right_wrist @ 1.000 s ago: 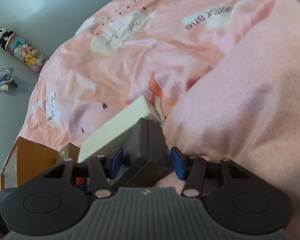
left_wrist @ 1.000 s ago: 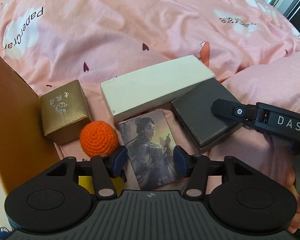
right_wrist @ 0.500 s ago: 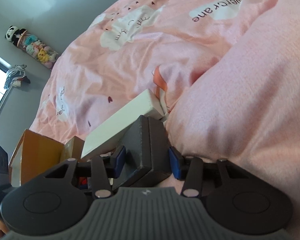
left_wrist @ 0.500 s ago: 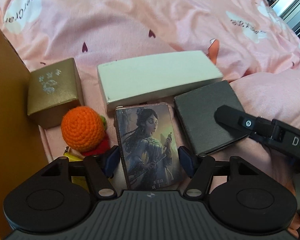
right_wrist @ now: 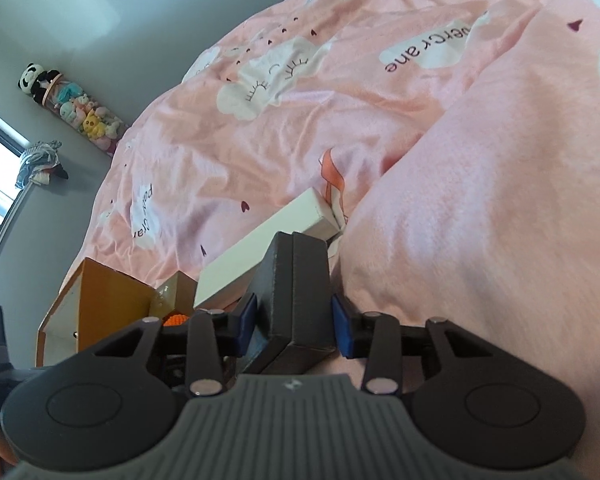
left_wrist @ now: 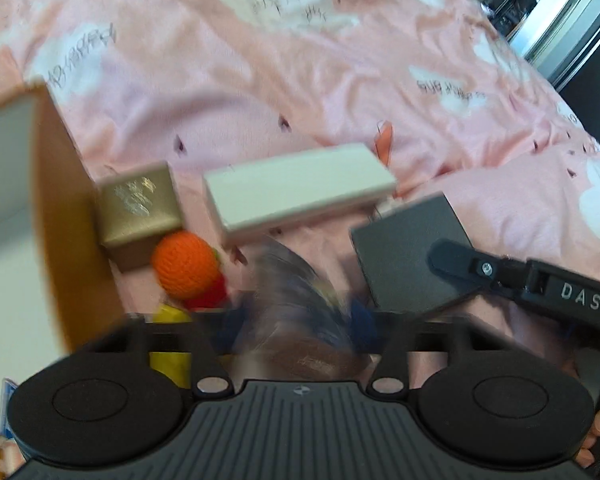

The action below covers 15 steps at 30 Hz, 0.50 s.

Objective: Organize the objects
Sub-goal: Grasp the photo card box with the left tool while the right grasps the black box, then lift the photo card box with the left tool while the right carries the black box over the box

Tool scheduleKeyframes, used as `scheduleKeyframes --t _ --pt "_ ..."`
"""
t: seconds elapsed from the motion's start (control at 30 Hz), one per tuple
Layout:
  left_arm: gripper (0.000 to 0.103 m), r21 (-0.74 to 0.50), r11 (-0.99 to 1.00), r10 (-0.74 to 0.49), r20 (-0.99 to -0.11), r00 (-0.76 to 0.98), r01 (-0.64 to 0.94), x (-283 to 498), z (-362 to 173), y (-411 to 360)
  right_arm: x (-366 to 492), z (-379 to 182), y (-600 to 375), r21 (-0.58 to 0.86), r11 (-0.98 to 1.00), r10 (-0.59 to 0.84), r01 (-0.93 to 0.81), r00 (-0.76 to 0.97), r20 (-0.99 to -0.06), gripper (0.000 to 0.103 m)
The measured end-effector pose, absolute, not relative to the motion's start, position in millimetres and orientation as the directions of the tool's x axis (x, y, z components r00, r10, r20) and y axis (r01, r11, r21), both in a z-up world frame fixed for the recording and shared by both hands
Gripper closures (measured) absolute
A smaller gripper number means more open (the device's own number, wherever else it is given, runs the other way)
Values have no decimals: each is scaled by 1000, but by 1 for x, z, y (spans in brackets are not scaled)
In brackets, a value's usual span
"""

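Observation:
In the left wrist view my left gripper [left_wrist: 296, 322] is closing on a picture-printed card box [left_wrist: 296, 292], which is badly blurred and fills the gap between the blue pads. In the right wrist view my right gripper [right_wrist: 294, 324] is closing on a dark grey box [right_wrist: 296, 280], a pad against each side and one corner pointing away from me. The left view shows that same grey box [left_wrist: 400, 248] with a finger [left_wrist: 456, 260] of the right gripper across it. A long white box [left_wrist: 300, 188] lies just behind both.
A gold cube box [left_wrist: 140, 208] and an orange crocheted ball [left_wrist: 186, 264] sit left of the card box. An orange carton [left_wrist: 68, 220] stands at the far left. Everything rests on a pink duvet [left_wrist: 260, 80], which bulges high to the right [right_wrist: 480, 220].
The left jaws have narrowed onto the card box and the view has risen and blurred. The right jaws have drawn in against the grey box, which sits slightly higher in view.

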<state>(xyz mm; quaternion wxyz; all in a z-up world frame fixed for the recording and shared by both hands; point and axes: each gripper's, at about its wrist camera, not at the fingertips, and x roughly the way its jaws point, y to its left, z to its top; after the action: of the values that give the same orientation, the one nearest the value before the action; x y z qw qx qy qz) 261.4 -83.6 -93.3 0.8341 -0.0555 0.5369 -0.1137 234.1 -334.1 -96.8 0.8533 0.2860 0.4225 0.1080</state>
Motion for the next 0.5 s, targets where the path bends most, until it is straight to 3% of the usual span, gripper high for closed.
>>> scheduleKeyframes --t 0.23,0.5 --pt "78 -240 962 -271 -896 352 130 248 -91 -73 223 -85 -319 540 841 402 41 620 -674 61" --pt "78 -322 936 -352 -827 438 144 223 -52 -54 198 -62 -305 560 829 425 11 639 -642 61"
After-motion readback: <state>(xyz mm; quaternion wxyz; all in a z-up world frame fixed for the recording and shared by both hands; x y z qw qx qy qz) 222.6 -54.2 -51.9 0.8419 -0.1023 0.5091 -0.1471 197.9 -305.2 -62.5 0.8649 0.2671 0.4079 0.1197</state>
